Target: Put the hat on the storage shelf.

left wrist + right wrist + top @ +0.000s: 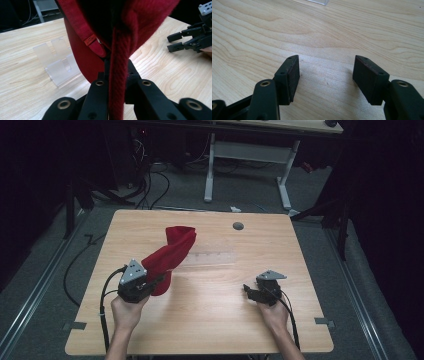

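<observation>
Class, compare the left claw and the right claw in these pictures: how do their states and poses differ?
The left claw is shut on the red knitted cloth, lifting it; the right claw stands open with nothing between its jaws. The left is raised above the light wooden table; the right sits low over bare wood. Both are black and hand-held.

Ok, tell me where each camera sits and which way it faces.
High view: above the person's side, looking forward and down on the table; both forearms, left gripper, right gripper.
Left gripper view: rides the left gripper, looking along jaws shut on the red cloth.
Right gripper view: looks along open jaws at bare wood.
Shared: the clear plastic stand, in high and left gripper views.
</observation>
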Tool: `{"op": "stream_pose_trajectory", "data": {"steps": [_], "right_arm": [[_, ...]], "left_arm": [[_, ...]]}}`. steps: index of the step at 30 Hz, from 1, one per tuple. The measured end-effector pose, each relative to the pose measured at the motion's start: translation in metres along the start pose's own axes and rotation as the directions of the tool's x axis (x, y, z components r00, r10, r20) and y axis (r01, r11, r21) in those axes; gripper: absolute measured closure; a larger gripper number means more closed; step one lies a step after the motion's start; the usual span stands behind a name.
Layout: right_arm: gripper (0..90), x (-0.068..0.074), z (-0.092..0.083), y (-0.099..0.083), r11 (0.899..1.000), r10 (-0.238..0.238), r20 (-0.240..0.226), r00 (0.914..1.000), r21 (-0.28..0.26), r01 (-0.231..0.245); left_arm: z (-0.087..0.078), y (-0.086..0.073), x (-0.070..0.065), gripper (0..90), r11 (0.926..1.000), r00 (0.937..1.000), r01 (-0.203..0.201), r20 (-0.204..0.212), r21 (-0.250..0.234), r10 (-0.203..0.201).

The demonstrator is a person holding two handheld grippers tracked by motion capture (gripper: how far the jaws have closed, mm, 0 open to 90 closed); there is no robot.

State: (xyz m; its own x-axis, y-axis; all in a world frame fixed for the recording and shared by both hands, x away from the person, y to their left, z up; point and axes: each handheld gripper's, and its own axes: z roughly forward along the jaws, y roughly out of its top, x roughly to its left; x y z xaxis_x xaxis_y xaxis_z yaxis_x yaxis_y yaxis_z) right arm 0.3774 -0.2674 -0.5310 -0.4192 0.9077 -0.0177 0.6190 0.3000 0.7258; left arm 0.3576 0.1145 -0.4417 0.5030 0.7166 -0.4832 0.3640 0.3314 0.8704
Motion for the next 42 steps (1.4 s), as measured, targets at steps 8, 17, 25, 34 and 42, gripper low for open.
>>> {"op": "stream_pose_trajectory", "data": {"steps": [8,17,25,34,42], "right_arm": [[38.2,0.0,0.0,0.0,1.0,-0.002,0.002,1.0,-0.001,0.002],[38.2,0.0,0.0,0.0,1.0,-0.001,0.003,1.0,-0.001,0.001],[38.0,0.0,0.0,0.0,1.0,-0.001,0.003,1.0,-0.001,0.001],[37.9,0.0,0.0,0.0,1.0,0.0,0.002,1.0,0.0,0.0],[37.9,0.0,0.0,0.0,1.0,0.0,0.003,1.0,0.0,0.0]], "left_arm": [[0.002,0.011,0.003,84.5,0.9994,0.9997,0.023,-0.008,-0.026,-0.023],[0.006,0.02,0.008,84.5,0.9983,0.9989,0.042,-0.018,-0.041,-0.042],[0.009,0.033,0.012,84.5,0.9953,0.997,0.064,-0.04,-0.073,-0.067],[0.015,0.048,0.018,84.5,0.9898,0.9956,0.081,-0.036,-0.118,-0.086],[0.025,0.058,0.024,84.5,0.9873,0.9961,0.074,-0.036,-0.141,-0.08]]}}
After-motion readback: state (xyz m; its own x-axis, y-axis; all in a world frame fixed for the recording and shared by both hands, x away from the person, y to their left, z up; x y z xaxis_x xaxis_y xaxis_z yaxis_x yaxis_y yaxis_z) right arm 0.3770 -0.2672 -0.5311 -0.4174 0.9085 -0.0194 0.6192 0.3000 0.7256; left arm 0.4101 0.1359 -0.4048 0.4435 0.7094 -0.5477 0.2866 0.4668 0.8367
